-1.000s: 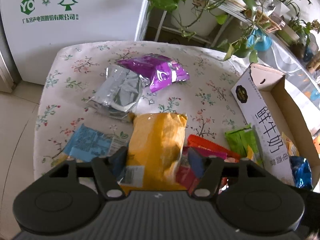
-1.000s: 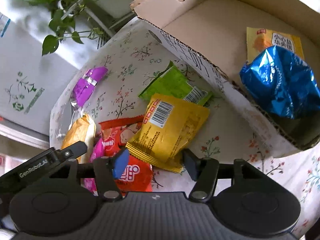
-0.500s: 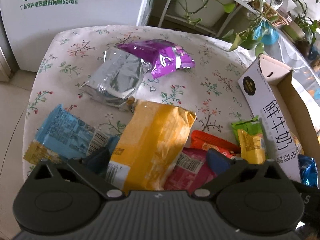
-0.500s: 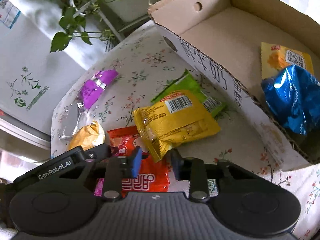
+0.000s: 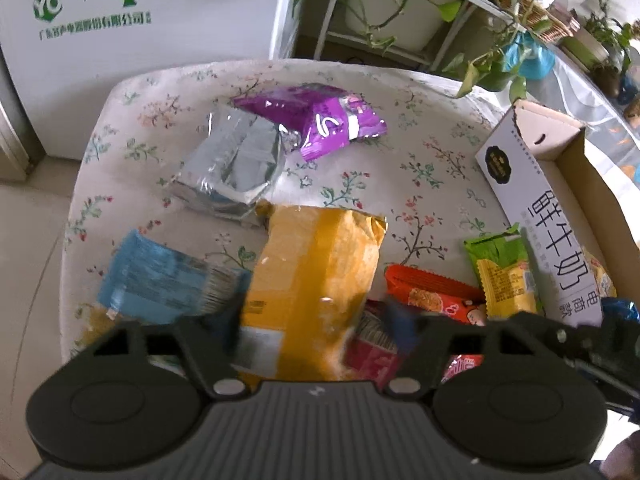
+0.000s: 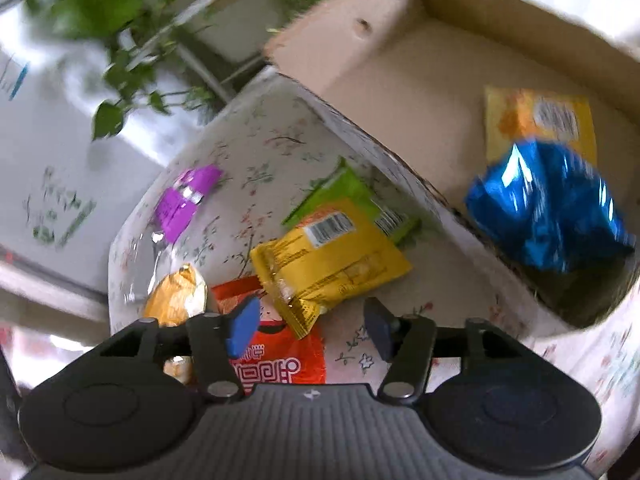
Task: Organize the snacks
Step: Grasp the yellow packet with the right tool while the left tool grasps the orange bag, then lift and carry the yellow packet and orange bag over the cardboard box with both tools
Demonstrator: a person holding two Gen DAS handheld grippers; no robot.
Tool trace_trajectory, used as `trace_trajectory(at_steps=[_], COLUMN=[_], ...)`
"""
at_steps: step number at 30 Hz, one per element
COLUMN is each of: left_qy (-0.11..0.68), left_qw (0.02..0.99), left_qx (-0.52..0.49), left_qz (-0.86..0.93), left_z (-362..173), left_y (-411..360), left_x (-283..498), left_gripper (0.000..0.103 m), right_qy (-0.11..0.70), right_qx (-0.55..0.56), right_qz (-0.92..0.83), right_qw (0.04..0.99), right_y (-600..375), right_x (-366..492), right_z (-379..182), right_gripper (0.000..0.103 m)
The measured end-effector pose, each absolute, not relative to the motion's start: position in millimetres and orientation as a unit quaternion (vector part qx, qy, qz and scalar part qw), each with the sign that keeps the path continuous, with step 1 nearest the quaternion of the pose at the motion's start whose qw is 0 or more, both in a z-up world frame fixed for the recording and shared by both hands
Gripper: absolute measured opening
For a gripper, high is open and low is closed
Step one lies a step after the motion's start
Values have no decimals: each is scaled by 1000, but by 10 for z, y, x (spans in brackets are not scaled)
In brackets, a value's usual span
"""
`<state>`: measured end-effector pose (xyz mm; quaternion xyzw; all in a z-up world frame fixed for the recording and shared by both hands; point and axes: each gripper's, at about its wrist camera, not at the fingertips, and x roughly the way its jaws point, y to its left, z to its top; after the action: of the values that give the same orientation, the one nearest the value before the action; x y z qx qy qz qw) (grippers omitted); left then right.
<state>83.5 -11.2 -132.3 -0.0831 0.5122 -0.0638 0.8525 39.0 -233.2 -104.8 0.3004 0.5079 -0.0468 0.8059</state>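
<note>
left tool (image 5: 316, 320) closing round orange bag (image 5: 316, 272) | right tool (image 6: 310, 326) opening, empty

The snack bags look like shiny plastic: the silver bag (image 5: 230, 164) is crinkly foil, maybe. The box (image 6: 400, 76) is plain brown cardboard. Flowery cloth covers the counter (image 5: 400, 152).

Home: floral tablecloth (image 5: 400, 128), potted plants (image 5: 384, 4), fridge (image 5: 160, 20).

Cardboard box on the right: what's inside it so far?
Inside the cardboard box lie two snacks: a crinkled blue foil bag and, partly under it, a flat yellow packet. The blue bag hides the floor beneath it; the near corner is in shadow.
</note>
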Motion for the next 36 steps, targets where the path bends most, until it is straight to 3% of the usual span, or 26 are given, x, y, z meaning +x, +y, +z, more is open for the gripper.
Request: trace_trajectory(at_steps=[6,13,17,23,25,36], left_qy=[506,498,496,481,476,470], left_qw=[856,862,863,871,873,877], left_qx=[-81,-61,-63,-71,-73,-86], left_qz=[-66,-68,-70,-71,-69,-56], left_z=[-1291,-1273,-1270,-1173,-1134,-1070], left_y=[-74,-100,-84,-54,-43,4], left_x=[774,731,725,697,691,684], left_gripper=[51,50,49,48,48,47], right_qy=[488,489,489,486,483,485], right_qx=[352,363,350,332,324,309], right_qz=[-103,-145,-136,-103,-93,-53], right_qw=[792,780,787,802,808,816], right_y=[-2360,-2325,-2286,-2285,-2286,-2277], right_x=[473,607,643,613,605,628], right_z=[-1087,-1189,-1210,-1110,-1066,-1006], right_gripper=[79,78,59,51,37,31])
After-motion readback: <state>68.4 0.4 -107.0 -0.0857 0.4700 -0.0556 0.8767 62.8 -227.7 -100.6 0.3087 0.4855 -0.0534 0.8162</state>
